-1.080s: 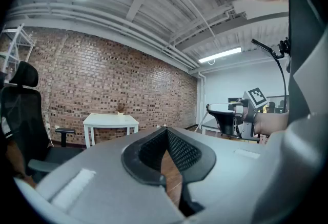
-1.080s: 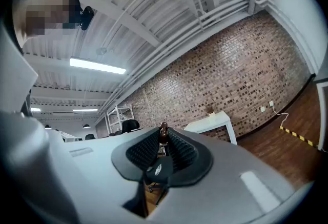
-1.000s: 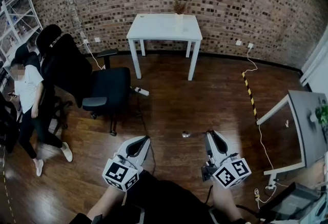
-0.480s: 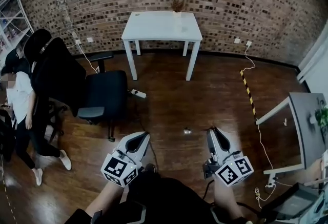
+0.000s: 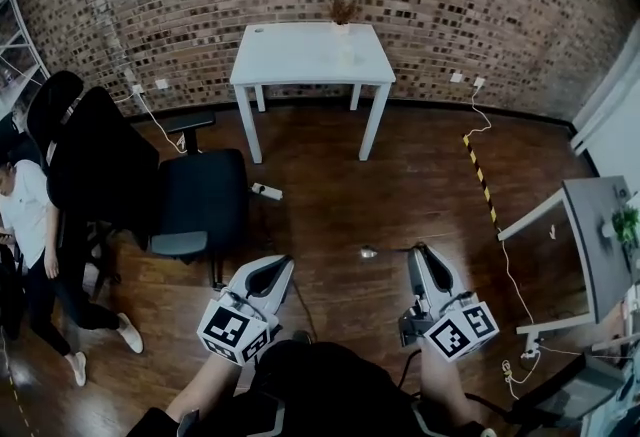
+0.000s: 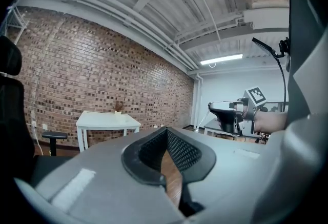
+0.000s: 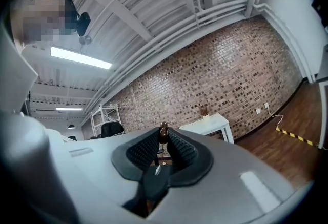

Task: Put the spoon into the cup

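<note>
My right gripper is shut on a spoon, whose small metal bowl sticks out to the left above the wooden floor. In the right gripper view the spoon's brown end sits pinched between the pads. My left gripper is held level beside it, shut with nothing in it; its tips meet in the left gripper view. A white table stands ahead by the brick wall. On it are a dried plant and a small pale object, too small to identify.
A black office chair stands at the left, with a person beside it. A power strip lies on the floor. Yellow-black tape runs along the floor at the right, near a grey desk.
Both grippers have moved forward across the floor toward the white table, which now looks closer. The chair and the person have slid toward the left edge. The spoon stays held.
</note>
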